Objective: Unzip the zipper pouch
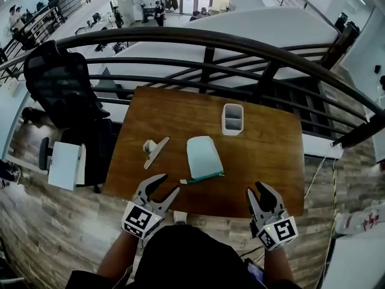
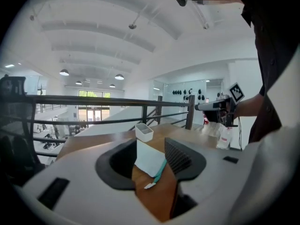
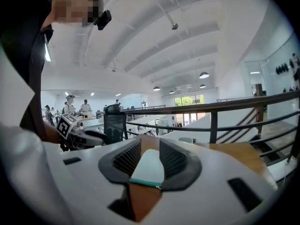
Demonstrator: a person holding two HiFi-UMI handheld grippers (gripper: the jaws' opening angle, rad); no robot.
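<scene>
A pale mint zipper pouch (image 1: 203, 156) lies flat in the middle of the wooden table (image 1: 264, 155), its teal zipper (image 1: 204, 177) along the near edge and a white pull tab (image 1: 183, 181) at the left end. My left gripper (image 1: 166, 184) hovers at the table's near edge, left of the pouch, jaws open and empty. My right gripper (image 1: 257, 191) is at the near right, also open and empty. In the left gripper view the pouch (image 2: 149, 158) shows beyond the open jaws of the left gripper (image 2: 151, 154). In the right gripper view the pouch (image 3: 149, 168) lies ahead of the right gripper (image 3: 150, 159).
A white rectangular container (image 1: 232, 119) stands behind the pouch. A grey clip-like tool (image 1: 155, 150) lies to the pouch's left. A dark railing (image 1: 204, 41) runs behind the table. A black office chair (image 1: 60, 83) and a white cabinet (image 1: 66, 164) stand to the left.
</scene>
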